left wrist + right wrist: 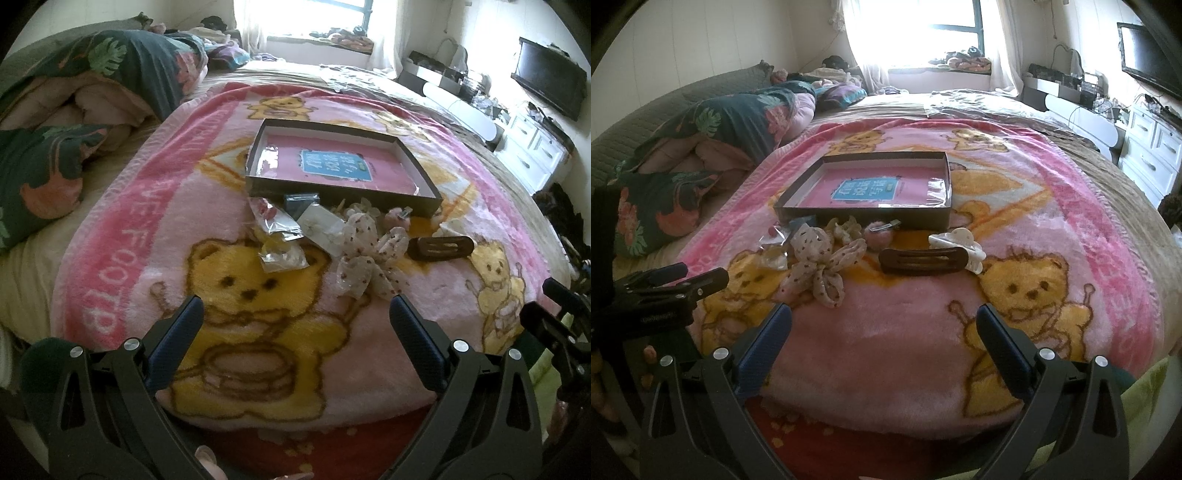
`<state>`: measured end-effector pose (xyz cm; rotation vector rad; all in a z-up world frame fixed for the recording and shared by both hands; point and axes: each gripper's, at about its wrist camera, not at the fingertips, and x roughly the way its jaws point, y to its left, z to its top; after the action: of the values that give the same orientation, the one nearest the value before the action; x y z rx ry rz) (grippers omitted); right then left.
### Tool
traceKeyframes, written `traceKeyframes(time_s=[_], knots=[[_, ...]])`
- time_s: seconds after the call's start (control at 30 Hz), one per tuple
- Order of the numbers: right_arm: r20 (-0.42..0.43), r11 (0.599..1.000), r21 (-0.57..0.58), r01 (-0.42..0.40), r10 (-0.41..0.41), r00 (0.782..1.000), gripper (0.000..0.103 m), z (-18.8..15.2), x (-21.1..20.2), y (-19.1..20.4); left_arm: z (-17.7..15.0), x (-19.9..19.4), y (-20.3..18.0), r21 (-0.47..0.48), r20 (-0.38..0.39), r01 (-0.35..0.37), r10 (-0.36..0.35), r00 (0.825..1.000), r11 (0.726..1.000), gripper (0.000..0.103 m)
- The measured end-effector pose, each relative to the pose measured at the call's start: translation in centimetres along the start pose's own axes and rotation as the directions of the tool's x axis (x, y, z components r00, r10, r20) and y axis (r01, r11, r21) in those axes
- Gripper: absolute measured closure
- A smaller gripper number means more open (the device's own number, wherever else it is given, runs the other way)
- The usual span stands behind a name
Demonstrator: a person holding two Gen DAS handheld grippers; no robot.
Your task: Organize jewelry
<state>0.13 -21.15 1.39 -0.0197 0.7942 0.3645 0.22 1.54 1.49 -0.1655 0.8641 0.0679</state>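
A shallow dark box (343, 194) (864, 216) with a pink base and blue label lies on the pink bear blanket (155, 206) (894, 325). In front of it lie a spotted fabric bow (364, 258) (822, 266), a brown hair clip (441, 249) (923, 261), a white claw clip (960, 242), a pink pompom clip (397, 218) (877, 232) and small clear packets (282, 242) (774, 254). My left gripper (295, 310) and right gripper (884, 314) are both open and empty, hovering near the blanket's front edge, short of the pile.
A folded floral quilt (85, 110) (713, 147) lies at the left. A white dresser (532, 155) (1152, 155) and a wall TV (550, 77) stand at the right. The window (923, 26) is at the far end.
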Motion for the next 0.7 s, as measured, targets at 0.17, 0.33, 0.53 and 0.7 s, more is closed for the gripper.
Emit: traceKeyframes(time_s=[0.17,0.33,0.53,0.7], knots=[[-0.012,1.000,-0.012,-0.010,0.010,1.000,0.004,0.6,0.5,0.4,0.2,0.3,1.0,-0.023,0.002,-0.011,0.011,1.000,1.000,0.009],[-0.025,0.999,-0.032,-0.024,0.023,0.999,0.004,1.6,1.8,1.0,0.2,0.7,2.1,-0.048,0.004,-0.030,0.030,1.000,0.998,0.009],[-0.032,0.997,-0.058,-0.053,0.051,0.998,0.004,2.1,2.9,2.1,0.5,1.3,3.5,-0.075,-0.005,-0.051,0.051,0.999,0.996,0.009],[-0.037,0.993,-0.076,-0.085,0.082,0.996,0.004,2.6,3.8,3.0,0.9,2.1,4.5,-0.093,-0.019,-0.070,0.068,0.997,0.993,0.009]])
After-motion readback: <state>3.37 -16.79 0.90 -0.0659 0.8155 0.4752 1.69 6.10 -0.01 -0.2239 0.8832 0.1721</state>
